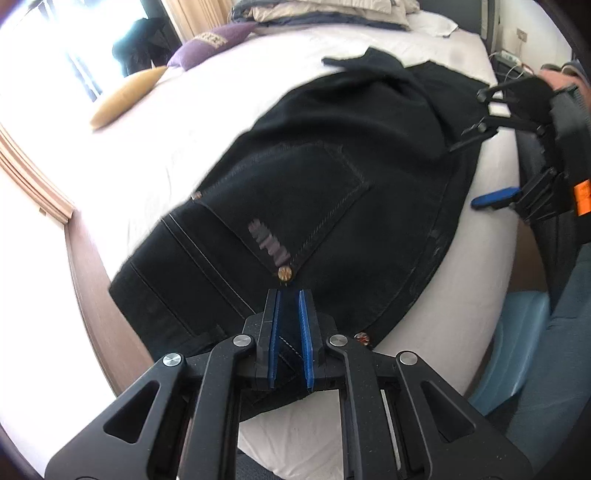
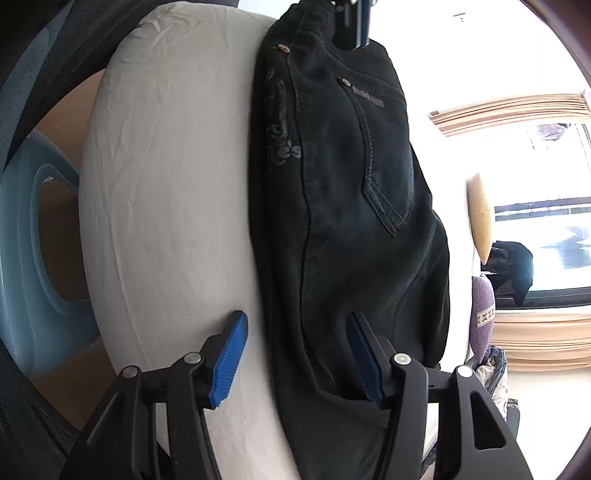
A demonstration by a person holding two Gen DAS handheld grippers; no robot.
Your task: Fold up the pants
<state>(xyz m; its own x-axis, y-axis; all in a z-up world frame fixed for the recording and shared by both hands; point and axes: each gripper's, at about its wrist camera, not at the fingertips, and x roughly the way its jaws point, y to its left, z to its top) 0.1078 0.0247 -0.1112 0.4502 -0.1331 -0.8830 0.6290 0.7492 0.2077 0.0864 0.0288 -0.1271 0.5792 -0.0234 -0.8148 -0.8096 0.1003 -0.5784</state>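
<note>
Black jeans [image 1: 332,177] lie folded lengthwise on the white bed [image 1: 184,110], back pocket up. My left gripper [image 1: 290,295] is shut on the jeans at the waistband, with black denim pinched between its blue pads. In the right wrist view the same jeans [image 2: 351,221] stretch away, and the left gripper [image 2: 354,29] shows at their far end. My right gripper [image 2: 295,321] stands open astride the leg-end edge of the jeans. One fingertip [image 2: 231,354] is over the bare sheet and the other rests on the denim. From the left wrist view the right gripper [image 1: 476,147] appears at the far right, fingers spread.
A yellow cushion [image 1: 125,98] and a purple cushion [image 1: 210,44] lie toward the bed's far side. A heap of bedding [image 1: 321,14] sits at the head. A light blue plastic stool [image 2: 29,240] stands on the wooden floor beside the bed's near edge.
</note>
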